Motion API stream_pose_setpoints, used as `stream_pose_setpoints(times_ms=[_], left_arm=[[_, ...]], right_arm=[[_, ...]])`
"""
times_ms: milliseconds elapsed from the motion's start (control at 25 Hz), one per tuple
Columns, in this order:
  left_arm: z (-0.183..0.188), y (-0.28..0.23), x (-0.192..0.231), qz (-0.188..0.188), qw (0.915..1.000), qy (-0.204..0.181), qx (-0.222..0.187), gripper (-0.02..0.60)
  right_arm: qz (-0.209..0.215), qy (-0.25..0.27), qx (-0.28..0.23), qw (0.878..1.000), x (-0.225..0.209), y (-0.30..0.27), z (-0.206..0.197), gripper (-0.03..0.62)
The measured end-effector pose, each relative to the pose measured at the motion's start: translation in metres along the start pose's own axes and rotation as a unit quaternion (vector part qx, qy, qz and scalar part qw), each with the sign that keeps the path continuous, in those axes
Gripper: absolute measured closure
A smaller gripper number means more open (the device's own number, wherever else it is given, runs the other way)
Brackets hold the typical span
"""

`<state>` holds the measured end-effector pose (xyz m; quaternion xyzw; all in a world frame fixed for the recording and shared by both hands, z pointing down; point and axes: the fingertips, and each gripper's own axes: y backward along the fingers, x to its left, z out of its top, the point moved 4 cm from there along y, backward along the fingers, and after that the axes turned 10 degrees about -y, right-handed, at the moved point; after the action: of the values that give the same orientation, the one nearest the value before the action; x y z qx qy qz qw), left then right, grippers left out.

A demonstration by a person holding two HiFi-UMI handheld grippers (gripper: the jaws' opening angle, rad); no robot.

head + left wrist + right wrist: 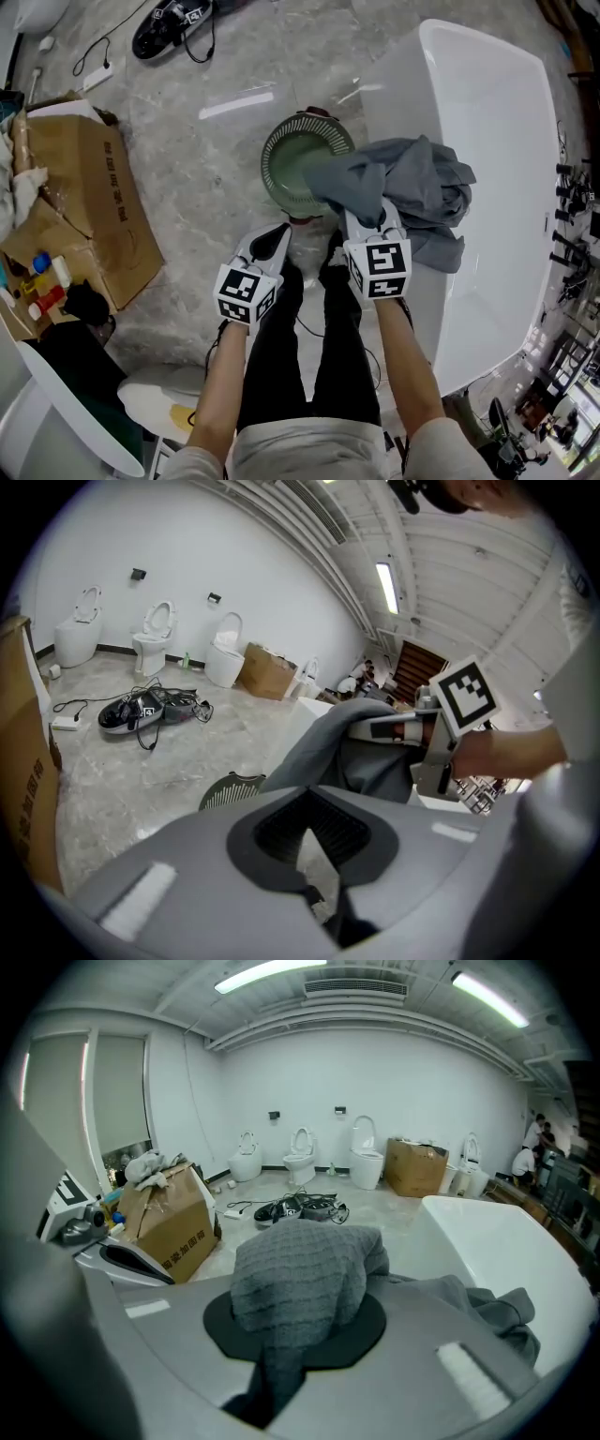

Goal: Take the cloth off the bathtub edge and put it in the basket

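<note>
A grey cloth [422,187] lies bunched on the near edge of the white bathtub [497,141]. One corner of it is stretched left over a round green basket [298,169] that stands on the floor beside the tub. My right gripper [367,214] is shut on that corner. In the right gripper view the ribbed cloth [300,1279] bulges up out of the jaws, with the rest trailing to the right. My left gripper [272,246] hangs just left of the basket, shut and holding nothing. The left gripper view shows the cloth [328,742] and the basket's rim [230,787] ahead of it.
A cardboard box [89,187] with bottles [47,281] beside it stands to the left. Black gear with cables [173,23] lies on the marble floor farther off. Toilets [300,1152] line the far wall. The person's legs stand between the grippers.
</note>
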<state>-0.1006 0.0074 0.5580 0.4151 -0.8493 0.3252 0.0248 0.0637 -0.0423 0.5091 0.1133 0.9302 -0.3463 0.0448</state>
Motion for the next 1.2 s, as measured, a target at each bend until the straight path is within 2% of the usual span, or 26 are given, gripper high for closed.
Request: stream_pose_setpoints(times_ms=[280, 440, 880, 1200], left_arm=[[-0.008, 0.014, 0.020, 0.018, 0.9996, 0.020, -0.004, 0.523], [-0.019, 0.015, 0.031, 0.024, 0.9994, 0.026, 0.003, 0.523], [-0.029, -0.018, 0.035, 0.042, 0.9972, 0.048, 0.039, 0.524], [-0.043, -0.065, 0.047, 0.077, 0.9876, 0.122, 0.061, 0.524]], right_arm=[[0.036, 0.009, 0.008, 0.999, 0.039, -0.025, 0.002, 0.556], [0.048, 0.003, 0.023, 0.999, 0.049, -0.043, -0.011, 0.556], [0.055, -0.028, 0.098, 0.993, 0.001, -0.112, -0.064, 0.556], [0.073, -0.029, 0.174, 0.982, -0.043, -0.183, -0.106, 0.556]])
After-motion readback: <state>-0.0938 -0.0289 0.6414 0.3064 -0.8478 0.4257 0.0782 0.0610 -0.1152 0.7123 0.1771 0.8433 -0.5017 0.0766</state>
